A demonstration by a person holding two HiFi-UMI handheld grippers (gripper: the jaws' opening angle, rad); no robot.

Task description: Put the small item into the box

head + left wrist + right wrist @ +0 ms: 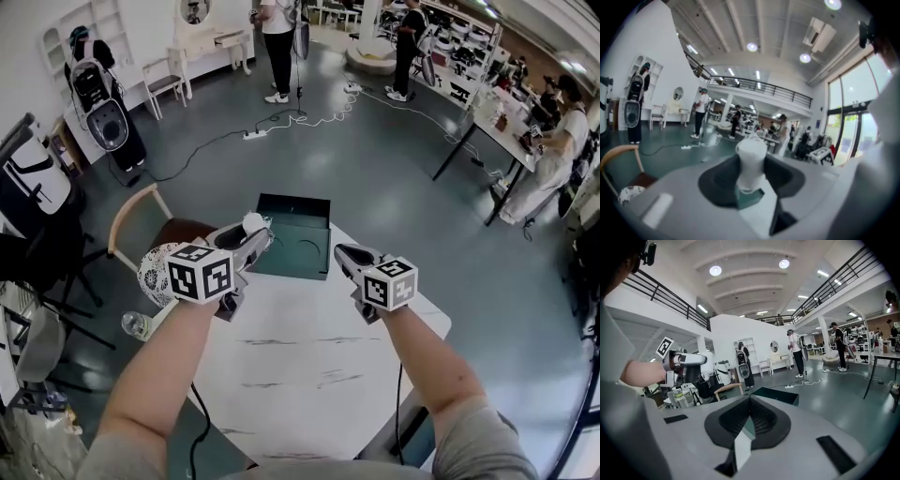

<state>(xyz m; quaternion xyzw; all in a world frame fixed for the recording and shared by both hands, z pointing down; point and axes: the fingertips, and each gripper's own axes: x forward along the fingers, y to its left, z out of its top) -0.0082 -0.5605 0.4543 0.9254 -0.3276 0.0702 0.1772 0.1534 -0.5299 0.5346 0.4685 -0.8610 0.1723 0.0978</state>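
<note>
Step judged as carry-to-box: item gripped, not yet dropped. Left gripper [251,238] clamped on the small item [253,223], white and rounded, pinched between both jaws, top poking out above them. In the left gripper view, a white stub upright in the jaw gap, a sliver of green right below it. Held in the air above the worktop [309,366], not resting on it.

Box [293,208] open, dark green, just ahead of the left gripper's tips and a little toward the right gripper's side. Near edge roughly under the jaws; cannot tell whether already over the opening.

Right gripper [345,255] closed, jaws together bar a thin slit, nothing in them. Hovering beside the left gripper, apart from it, box ahead and off toward the left gripper's side.

Next move, as a guess:
- Push the left gripper a bit further forward and down to bring the item over the box's open interior.
- Spread the jaws to release.
- Clear the near wall before letting go.

Rounded shape likely to roll or bounce from a high release, so a low drop advised. Probably no job for the right gripper, except maybe steadying the box. 1 item, 1 box, 0 placed so far.
</note>
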